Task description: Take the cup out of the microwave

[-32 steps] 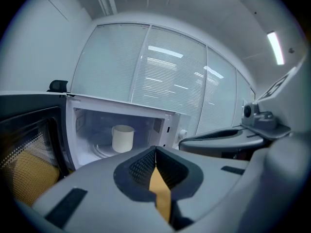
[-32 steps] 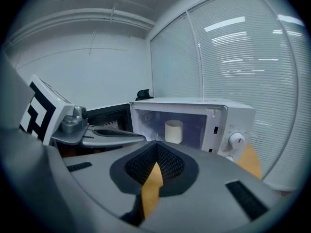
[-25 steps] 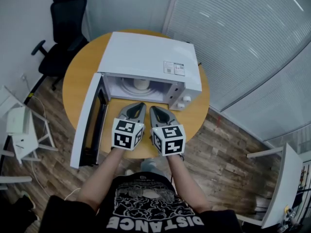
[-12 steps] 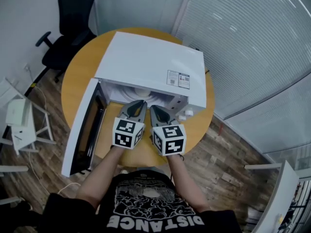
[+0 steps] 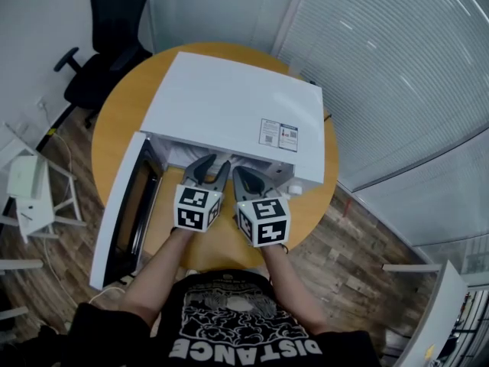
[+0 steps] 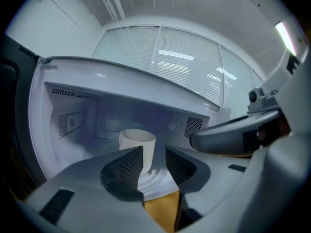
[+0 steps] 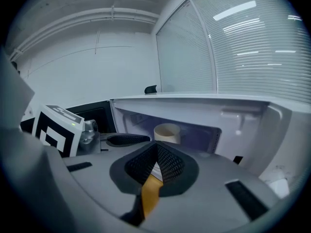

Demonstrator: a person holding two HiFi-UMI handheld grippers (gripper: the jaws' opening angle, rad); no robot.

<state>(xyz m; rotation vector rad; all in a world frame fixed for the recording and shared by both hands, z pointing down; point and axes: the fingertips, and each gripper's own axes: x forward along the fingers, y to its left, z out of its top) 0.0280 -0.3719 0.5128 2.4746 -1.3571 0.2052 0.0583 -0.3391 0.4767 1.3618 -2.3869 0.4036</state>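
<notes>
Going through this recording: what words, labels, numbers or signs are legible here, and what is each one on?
"DISTANCE": large white letters on the person's black shirt, upside down in the head view.
The sticker on top of the microwave: print too small to read.
The marker cubes: black-and-white square patterns only, no words.
Both gripper views: no readable text.

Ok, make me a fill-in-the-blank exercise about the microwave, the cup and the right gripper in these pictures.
1. The cup stands ___ the microwave.
2. The microwave's door is ___.
3. The table under the microwave is ___ in shape.
4. The right gripper has its jaws ___, with nothing between them.

Missing words: inside; open; round; shut.
</notes>
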